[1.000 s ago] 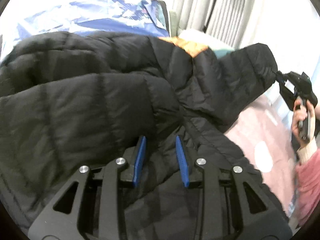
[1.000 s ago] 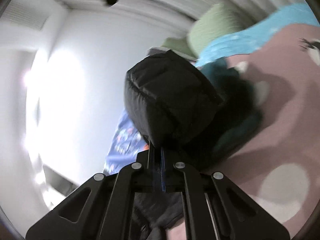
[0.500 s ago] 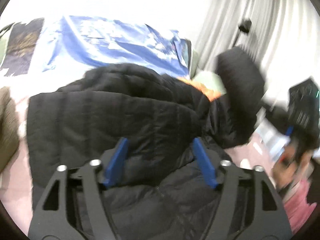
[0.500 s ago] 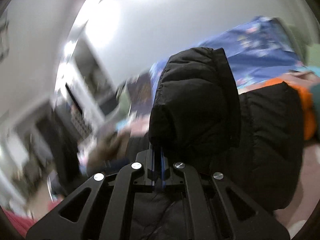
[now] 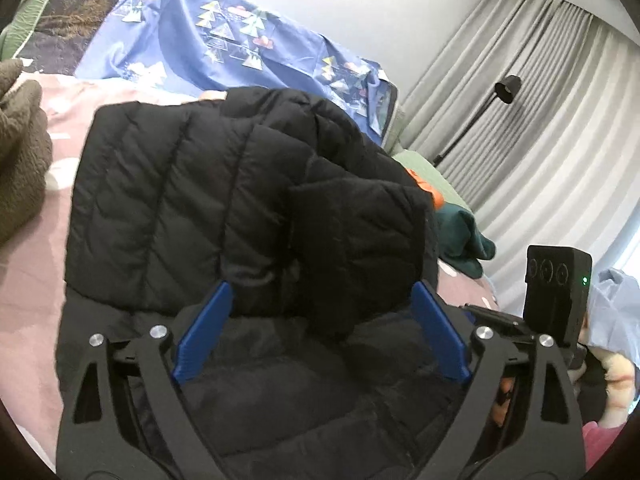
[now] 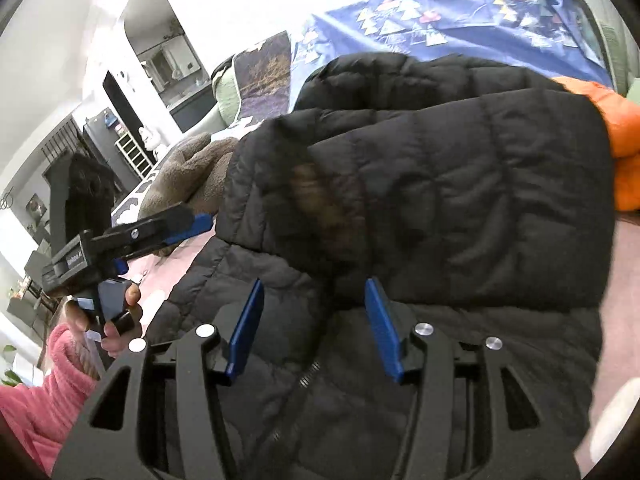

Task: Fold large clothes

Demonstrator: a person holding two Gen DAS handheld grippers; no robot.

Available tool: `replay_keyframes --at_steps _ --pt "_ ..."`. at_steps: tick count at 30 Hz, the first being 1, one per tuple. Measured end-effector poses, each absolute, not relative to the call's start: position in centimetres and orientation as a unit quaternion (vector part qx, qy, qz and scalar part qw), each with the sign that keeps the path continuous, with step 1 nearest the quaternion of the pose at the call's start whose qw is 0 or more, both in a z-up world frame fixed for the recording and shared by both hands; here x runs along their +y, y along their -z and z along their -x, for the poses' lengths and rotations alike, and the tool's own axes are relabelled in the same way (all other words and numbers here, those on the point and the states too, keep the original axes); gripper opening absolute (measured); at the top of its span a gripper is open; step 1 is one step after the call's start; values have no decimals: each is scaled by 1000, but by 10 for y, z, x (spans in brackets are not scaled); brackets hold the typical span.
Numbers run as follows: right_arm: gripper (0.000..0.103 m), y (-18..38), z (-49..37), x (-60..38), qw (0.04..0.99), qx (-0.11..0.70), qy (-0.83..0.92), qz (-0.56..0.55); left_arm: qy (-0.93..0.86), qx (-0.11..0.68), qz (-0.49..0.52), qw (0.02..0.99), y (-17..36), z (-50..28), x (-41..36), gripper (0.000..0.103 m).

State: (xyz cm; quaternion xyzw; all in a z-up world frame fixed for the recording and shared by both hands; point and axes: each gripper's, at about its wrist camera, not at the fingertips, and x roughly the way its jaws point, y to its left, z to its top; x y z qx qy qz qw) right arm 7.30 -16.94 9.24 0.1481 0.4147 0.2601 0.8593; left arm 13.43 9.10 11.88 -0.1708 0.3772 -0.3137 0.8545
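A black quilted puffer jacket (image 5: 192, 200) fills the middle of both views, lying on a pink bed cover (image 5: 28, 288) with its sleeves folded over its body. The left gripper (image 5: 320, 332), at the bottom of its frame, has its blue-padded jaws spread wide and holds nothing. The right gripper (image 6: 314, 328) likewise has its jaws parted and empty above the jacket. A brown fleece garment (image 6: 188, 172) lies at centre left, and an orange garment (image 6: 624, 148) shows at the right edge.
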Motion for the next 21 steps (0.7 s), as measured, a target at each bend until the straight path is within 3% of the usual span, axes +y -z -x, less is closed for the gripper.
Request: replay_keyframes --at_steps 4,13,14,15,16,17,21 --pt "53 -95 -66 -186 871 397 -238 -164 325 371 156 856 -119 -125 84 98" --pt "53 -67 -84 -162 865 440 -201 -134 293 396 111 863 -112 -135 68 98" --pt "53 -67 -83 -161 866 439 -201 -128 284 395 97 868 -110 -137 66 84" --pt "53 -68 -81 -162 869 437 -198 -119 279 396 83 871 -110 -141 64 36" --pt "53 -69 -81 -164 872 435 -195 -114 273 412 58 867 -107 -147 60 12" --pt "53 -71 -81 -166 875 431 -191 -110 264 424 49 865 -107 -153 59 3" --pt "53 -91 -80 -187 896 398 -163 -108 232 351 29 907 -151 -155 78 3"
